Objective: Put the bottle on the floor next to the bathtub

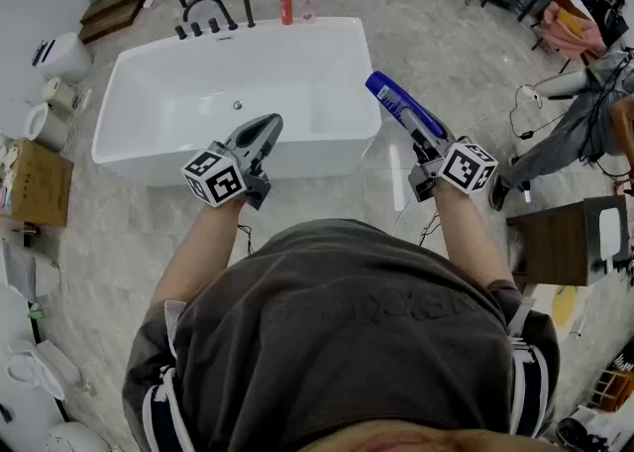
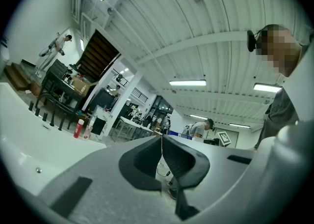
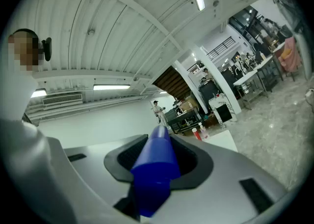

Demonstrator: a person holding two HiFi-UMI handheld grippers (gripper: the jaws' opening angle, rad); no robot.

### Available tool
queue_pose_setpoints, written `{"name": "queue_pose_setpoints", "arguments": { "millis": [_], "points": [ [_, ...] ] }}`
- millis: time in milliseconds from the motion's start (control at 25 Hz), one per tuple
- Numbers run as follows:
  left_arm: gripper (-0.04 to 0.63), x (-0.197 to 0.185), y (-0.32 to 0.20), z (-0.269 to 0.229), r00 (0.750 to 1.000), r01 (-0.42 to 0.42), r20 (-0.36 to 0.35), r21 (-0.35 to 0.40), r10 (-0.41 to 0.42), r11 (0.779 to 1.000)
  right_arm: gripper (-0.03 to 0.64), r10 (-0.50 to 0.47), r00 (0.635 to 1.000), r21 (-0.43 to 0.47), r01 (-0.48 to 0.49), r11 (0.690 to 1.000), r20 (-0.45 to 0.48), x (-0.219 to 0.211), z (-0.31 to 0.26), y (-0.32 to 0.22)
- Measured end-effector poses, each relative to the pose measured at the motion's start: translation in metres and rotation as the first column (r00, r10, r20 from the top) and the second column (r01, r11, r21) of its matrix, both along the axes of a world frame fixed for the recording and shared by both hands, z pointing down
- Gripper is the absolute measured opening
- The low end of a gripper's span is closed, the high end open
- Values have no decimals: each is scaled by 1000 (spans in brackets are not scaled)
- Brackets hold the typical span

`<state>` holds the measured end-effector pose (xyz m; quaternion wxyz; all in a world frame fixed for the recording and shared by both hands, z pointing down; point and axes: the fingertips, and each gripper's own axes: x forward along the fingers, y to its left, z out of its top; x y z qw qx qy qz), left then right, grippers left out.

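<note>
Shirt (image 1: 367,341): right under the camera, filling the bottom of the head view.
Left gripper (image 1: 265,127): jaws pressed together with nothing between them. It hangs over the tub's near wall, likely kept clear while the other hand works.
Right gripper (image 1: 428,146): jaws clamped on the bottle's lower end, and it looks like a firm pinch.
Bottle (image 1: 400,103): blue, up in the air and tilted, tip pointing away and to the left. It's over the floor just beside the tub's near right corner, and not set down yet.
Tub (image 1: 369,83): white, nothing showing inside, with a tap (image 1: 208,10) and small bottles (image 1: 285,6) at its far end.
Floor (image 1: 446,34): grey, marble look. The strip right of the tub is where the bottle should go, I'd say, and with that low-end hold it likely needs tipping upright on the way down.
Hidden: the bottle's base is buried in the jaws and its print is too small to read. The shirt blocks the floor straight below. The left gripper view looks mostly at ceiling (image 2: 196,21).
</note>
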<state>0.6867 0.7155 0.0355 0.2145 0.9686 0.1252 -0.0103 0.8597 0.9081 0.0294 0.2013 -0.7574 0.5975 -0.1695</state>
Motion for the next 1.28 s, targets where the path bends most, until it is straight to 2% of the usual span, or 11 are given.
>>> {"name": "queue_pose_setpoints", "arguments": {
  "millis": [600,720,960,1120,1280],
  "points": [
    [11,10,23,-3,1000,28,15,6,-28,1000,130,-43,999,9,43,999,25,15,1,15],
    [11,1,12,-5,999,42,34,9,-42,999,130,-62,998,15,62,998,27,8,3,4],
    [10,18,58,6,990,91,105,28,-93,995,130,-127,991,46,124,991,51,38,34,39],
    [11,-6,32,12,984,120,130,45,-125,992,130,-170,981,49,166,985,94,17,58,4],
    [9,-43,-24,13,983,147,110,24,-149,989,130,-203,975,24,202,979,92,-23,61,-50]
  ]
}}
